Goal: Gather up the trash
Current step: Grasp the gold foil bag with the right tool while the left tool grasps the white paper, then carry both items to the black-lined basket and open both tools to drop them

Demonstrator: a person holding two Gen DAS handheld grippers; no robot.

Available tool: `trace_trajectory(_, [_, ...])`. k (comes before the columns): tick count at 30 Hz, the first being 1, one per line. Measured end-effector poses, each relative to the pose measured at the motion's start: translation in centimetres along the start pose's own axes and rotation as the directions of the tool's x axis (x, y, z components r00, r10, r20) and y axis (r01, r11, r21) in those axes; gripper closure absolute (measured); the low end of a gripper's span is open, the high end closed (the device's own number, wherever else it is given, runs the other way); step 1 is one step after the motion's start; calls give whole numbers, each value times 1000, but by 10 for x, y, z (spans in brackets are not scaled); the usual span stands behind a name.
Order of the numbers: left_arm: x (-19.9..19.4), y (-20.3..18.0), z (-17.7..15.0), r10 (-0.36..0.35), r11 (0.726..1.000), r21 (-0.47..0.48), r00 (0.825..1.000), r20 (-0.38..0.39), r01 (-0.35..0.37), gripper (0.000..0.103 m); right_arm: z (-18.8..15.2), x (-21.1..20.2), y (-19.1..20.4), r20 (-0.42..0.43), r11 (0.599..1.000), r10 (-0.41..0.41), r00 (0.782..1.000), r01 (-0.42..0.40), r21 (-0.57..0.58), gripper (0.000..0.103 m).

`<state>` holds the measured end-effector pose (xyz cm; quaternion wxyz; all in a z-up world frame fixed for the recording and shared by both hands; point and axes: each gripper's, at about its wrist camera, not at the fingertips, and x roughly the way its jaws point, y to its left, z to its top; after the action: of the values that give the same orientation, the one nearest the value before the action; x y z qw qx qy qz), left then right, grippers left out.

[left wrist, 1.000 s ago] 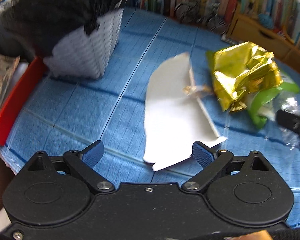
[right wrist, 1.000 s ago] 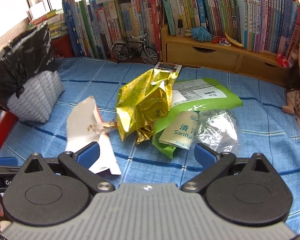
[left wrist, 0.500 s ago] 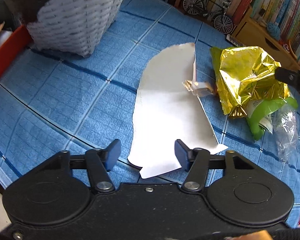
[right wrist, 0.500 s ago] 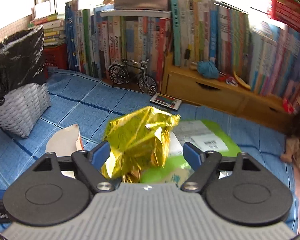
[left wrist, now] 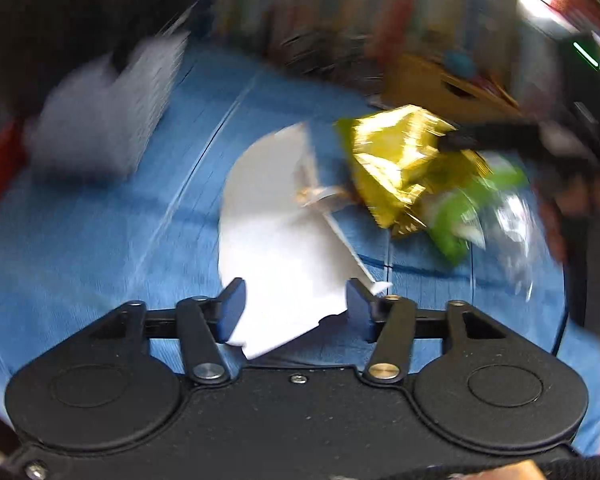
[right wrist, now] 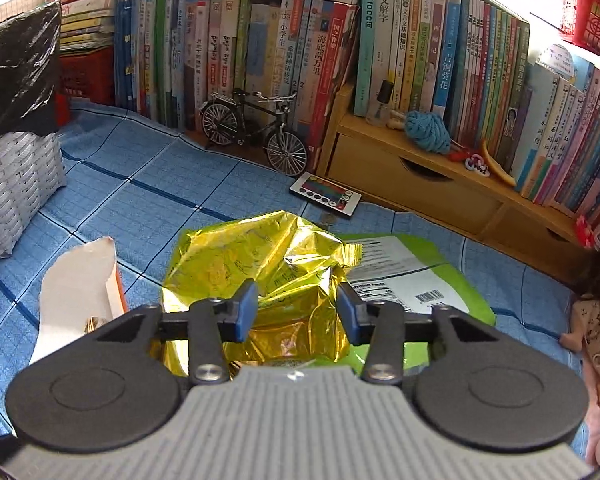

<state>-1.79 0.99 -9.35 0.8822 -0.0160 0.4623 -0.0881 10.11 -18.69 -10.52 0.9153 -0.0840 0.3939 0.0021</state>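
On the blue cloth lies a crumpled gold foil bag (right wrist: 260,260) (left wrist: 396,164), and my right gripper (right wrist: 297,312) has its pads pressed into the foil on both sides. One black finger (left wrist: 452,142) of that gripper shows in the blurred left wrist view, on top of the bag. The near end of a white paper sheet (left wrist: 276,240) (right wrist: 76,280) sits between the fingers of my left gripper (left wrist: 295,308), which are partly narrowed but still apart. A green bag (right wrist: 440,280) (left wrist: 456,216) lies under the foil. Beside it are clear plastic (left wrist: 512,232) and a small wrapper (left wrist: 320,196).
A white woven basket (right wrist: 12,184) (left wrist: 100,120) with a black liner stands at the far left. A toy bicycle (right wrist: 256,136), a remote (right wrist: 326,194) and a wooden drawer unit (right wrist: 420,184) line the back below rows of books. A doll (right wrist: 592,328) lies at the right.
My right gripper came down over the gold foil bag and its fingers narrowed onto it. My left gripper closed partway around the paper's near end, and its view is now motion-blurred.
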Motion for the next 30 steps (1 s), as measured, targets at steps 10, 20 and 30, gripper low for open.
trace_trajectory(10, [58, -44, -24, 120, 931, 356, 989, -81, -84, 41, -2, -2, -3, 10, 1000, 6, 1000, -6, -10, 43])
trace_trajectory(20, [84, -42, -13, 196, 946, 290, 969, -148, -147, 88, -3, 19, 6, -55, 997, 35, 998, -39, -69, 20])
trace_trajectory(30, [20, -45, 12, 132, 949, 278, 989, 68, -146, 102, -1, -25, 8, 24, 991, 121, 992, -120, -64, 42])
